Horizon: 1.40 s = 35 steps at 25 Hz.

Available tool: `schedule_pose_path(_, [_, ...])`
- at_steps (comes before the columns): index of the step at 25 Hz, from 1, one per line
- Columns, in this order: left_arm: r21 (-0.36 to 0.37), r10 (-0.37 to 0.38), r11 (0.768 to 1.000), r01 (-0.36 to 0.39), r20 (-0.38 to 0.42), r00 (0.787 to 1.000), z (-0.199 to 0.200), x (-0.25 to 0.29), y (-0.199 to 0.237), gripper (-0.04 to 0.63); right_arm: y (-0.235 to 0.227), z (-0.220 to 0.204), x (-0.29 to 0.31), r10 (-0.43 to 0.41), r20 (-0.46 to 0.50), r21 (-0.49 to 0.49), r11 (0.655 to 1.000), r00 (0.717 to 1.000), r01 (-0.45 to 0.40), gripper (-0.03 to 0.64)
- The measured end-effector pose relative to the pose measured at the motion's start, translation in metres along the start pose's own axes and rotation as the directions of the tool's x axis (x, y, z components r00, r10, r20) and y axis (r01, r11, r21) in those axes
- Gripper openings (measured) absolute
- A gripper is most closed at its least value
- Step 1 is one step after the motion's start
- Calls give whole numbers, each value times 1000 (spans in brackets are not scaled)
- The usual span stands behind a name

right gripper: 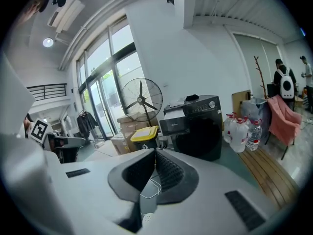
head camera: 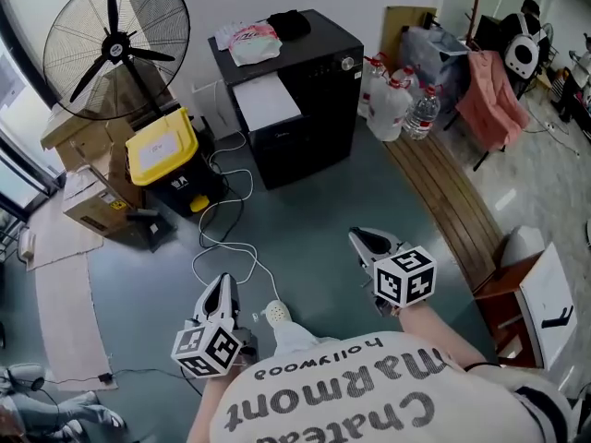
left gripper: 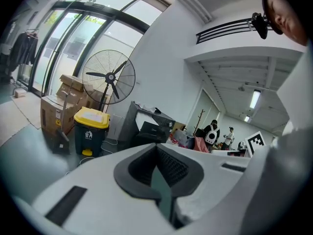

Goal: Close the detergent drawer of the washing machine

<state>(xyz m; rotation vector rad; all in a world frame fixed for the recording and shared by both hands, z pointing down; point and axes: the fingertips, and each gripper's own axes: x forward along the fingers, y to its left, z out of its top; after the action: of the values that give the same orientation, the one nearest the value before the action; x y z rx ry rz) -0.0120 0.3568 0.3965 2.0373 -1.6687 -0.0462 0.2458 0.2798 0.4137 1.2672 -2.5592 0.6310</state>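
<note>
The black washing machine [head camera: 319, 100] stands on the floor at the far middle of the head view, a good way ahead of both grippers. Its detergent drawer [head camera: 266, 102] sticks out of the upper left front, showing a pale top. The same drawer [right gripper: 173, 125] shows as a dark box jutting from the machine [right gripper: 203, 126] in the right gripper view, and small [left gripper: 152, 129] in the left gripper view. My left gripper [head camera: 222, 286] hangs low at the near left, shut and empty. My right gripper [head camera: 362, 239] is at the near right, shut with nothing in it.
A large standing fan [head camera: 115, 44], cardboard boxes [head camera: 88, 201] and a yellow-lidded bin [head camera: 166, 150] stand left of the machine. A white cable [head camera: 226, 238] trails over the floor. Water bottles [head camera: 397, 104] and a wooden strip [head camera: 452, 201] lie to the right. Clothes [head camera: 254, 40] sit on the machine.
</note>
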Motion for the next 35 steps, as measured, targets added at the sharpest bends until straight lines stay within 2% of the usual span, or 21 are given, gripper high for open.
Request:
schedule_pose_path(9, [-8, -56, 998, 56, 9, 998, 57, 55, 55, 8, 8, 46, 75, -30, 27, 48, 998, 999, 28, 31])
schedule_pose_path(15, [11, -96, 995, 96, 46, 994, 110, 81, 93, 8, 21, 87, 122, -34, 98, 156, 988, 995, 18, 31])
schedule_pose_path(18, [19, -119, 993, 118, 37, 992, 122, 89, 112, 8, 27, 92, 147, -48, 104, 184, 982, 993, 28, 31])
schedule_pose_path(22, [16, -133, 991, 133, 1, 991, 120, 97, 136, 8, 32, 69, 177, -83, 71, 213, 975, 994, 67, 31])
schedule_pose_path(26, [-39, -103, 994, 100, -65, 993, 94, 103, 163, 8, 26, 26, 192, -105, 5, 289, 952, 994, 99, 31])
schedule_pose_path(30, [-98, -85, 993, 73, -117, 990, 72, 101, 183, 8, 11, -13, 208, -157, -82, 321, 931, 984, 175, 31])
schedule_pose_path(35, [-121, -52, 992, 39, -104, 993, 78, 102, 200, 8, 1, -34, 226, -152, -119, 430, 883, 981, 189, 32])
